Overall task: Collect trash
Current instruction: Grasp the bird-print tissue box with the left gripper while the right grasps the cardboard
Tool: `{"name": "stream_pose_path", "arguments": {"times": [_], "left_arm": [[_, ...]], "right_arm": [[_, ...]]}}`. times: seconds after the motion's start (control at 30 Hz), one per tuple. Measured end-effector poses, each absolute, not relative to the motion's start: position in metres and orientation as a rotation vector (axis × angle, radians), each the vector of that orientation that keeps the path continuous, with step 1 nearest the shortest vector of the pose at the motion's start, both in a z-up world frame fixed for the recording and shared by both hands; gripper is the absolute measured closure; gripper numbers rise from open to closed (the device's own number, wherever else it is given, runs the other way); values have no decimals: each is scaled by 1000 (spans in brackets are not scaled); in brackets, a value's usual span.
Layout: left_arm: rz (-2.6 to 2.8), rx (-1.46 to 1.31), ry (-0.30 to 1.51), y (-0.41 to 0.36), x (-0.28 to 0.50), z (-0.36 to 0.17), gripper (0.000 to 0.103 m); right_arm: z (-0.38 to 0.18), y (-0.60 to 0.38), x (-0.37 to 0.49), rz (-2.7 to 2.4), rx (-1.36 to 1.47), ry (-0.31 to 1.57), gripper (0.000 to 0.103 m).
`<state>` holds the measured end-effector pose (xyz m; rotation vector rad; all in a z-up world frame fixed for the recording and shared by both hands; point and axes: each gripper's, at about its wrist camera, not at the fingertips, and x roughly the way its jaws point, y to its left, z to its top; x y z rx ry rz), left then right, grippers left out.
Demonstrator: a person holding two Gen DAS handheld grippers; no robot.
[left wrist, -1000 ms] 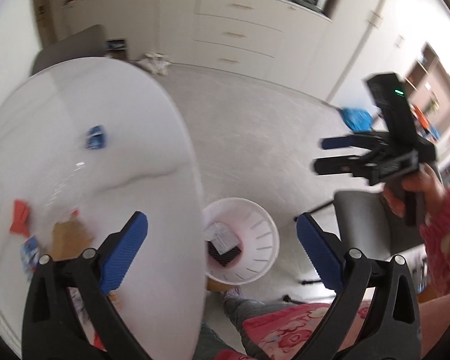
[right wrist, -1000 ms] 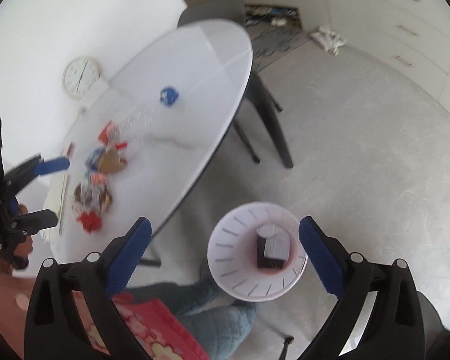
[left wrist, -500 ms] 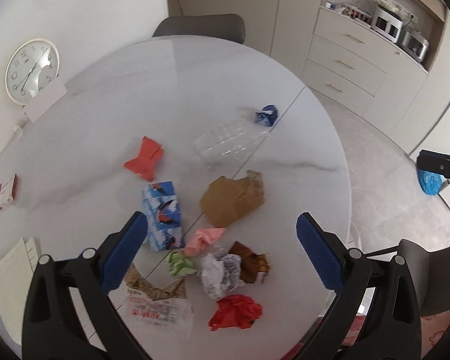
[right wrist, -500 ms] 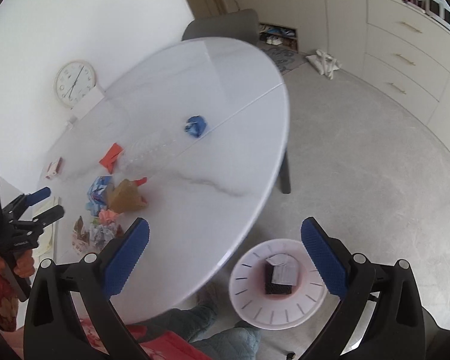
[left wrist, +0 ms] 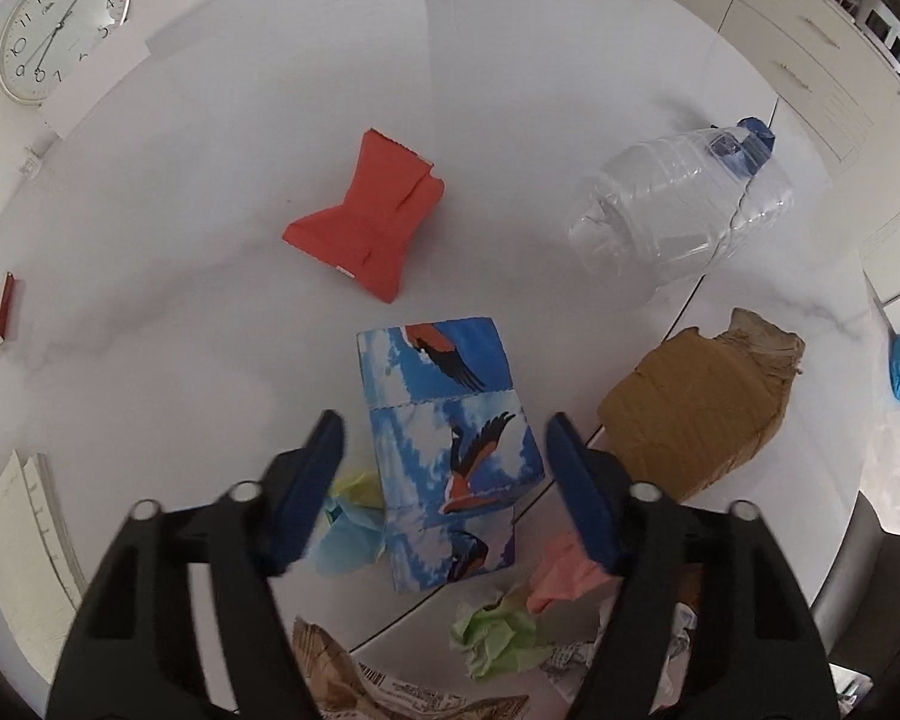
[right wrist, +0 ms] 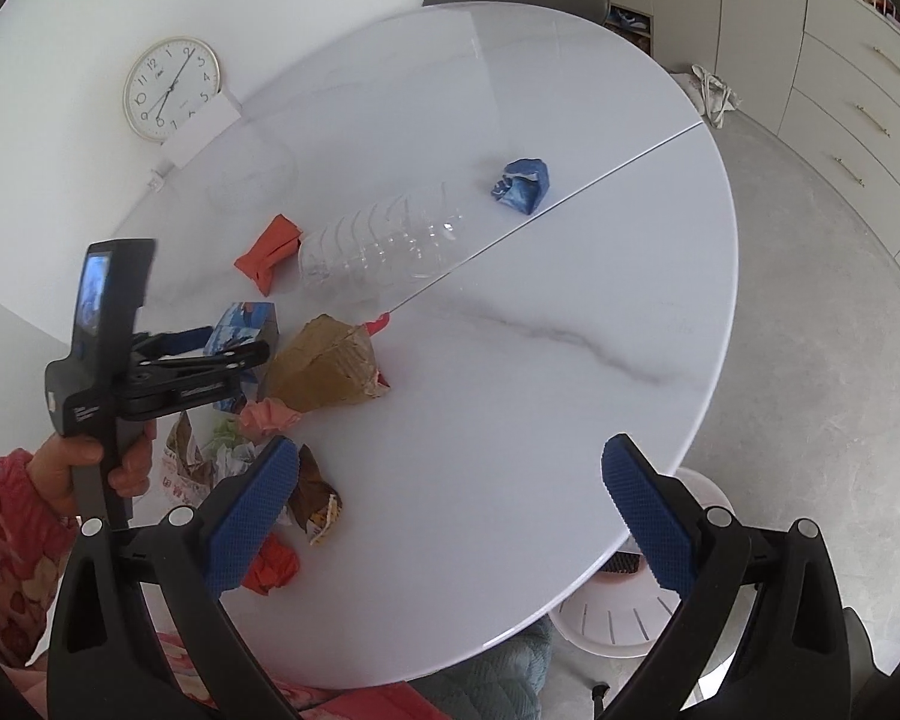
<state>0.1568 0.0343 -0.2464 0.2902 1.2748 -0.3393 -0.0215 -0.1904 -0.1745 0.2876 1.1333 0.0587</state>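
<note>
Setting: a round white marble-look table (right wrist: 570, 312) is seen from above, with litter gathered on its near left part and a wall clock (right wrist: 171, 88) leaned at its far left edge.

Left gripper (left wrist: 444, 468): pointed steeply down over a blue carton printed with birds (left wrist: 450, 438); the jaws are closing, the carton is framed between the blue pads, and a gap is still seen on both sides, so nothing is gripped.

Right gripper (right wrist: 450, 516): held above the near edge of the table with jaws wide apart and nothing between them.

Hand: the left tool is held by a hand (right wrist: 99, 468) in a red flowered sleeve at the near left.

Trash, far side: a folded red carton (left wrist: 369, 228) is seen beyond the blue carton, a clear plastic bottle (left wrist: 684, 204) lies on its side to the right, and a crumpled blue wrapper (right wrist: 522, 185) sits past the bottle's end.

Trash, near side: a torn brown cardboard piece (left wrist: 696, 408) lies just right of the blue carton; pink (left wrist: 564, 576), green (left wrist: 498, 636) and red (right wrist: 273, 564) paper wads are clustered nearer.

Bin: a white slotted basket (right wrist: 618, 624) stands on the floor below the table's near right edge, partly hidden by it.
</note>
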Motion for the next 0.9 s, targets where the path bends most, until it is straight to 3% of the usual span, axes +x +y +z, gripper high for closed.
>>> {"name": "stream_pose_path", "arguments": {"times": [0.03, 0.53, 0.63, 0.7, 0.77, 0.9], "left_arm": [[-341, 272, 1290, 35, 159, -248, 57], [-360, 84, 1147, 85, 137, -160, 57], [-360, 69, 1148, 95, 127, -156, 57], [-351, 60, 1145, 98, 123, -154, 57], [-335, 59, 1138, 102, 120, -154, 57], [-308, 40, 1135, 107, 118, -152, 57]], "right_arm": [[-176, -186, -17, 56, 287, 1136, 3], [-242, -133, 65, 116, 315, 1246, 3], [-257, -131, 73, 115, 329, 1302, 16], [-262, -132, 73, 142, 359, 1319, 36], [-264, -135, 72, 183, 420, 1324, 50], [-260, -137, 70, 208, 427, 1322, 56]]}}
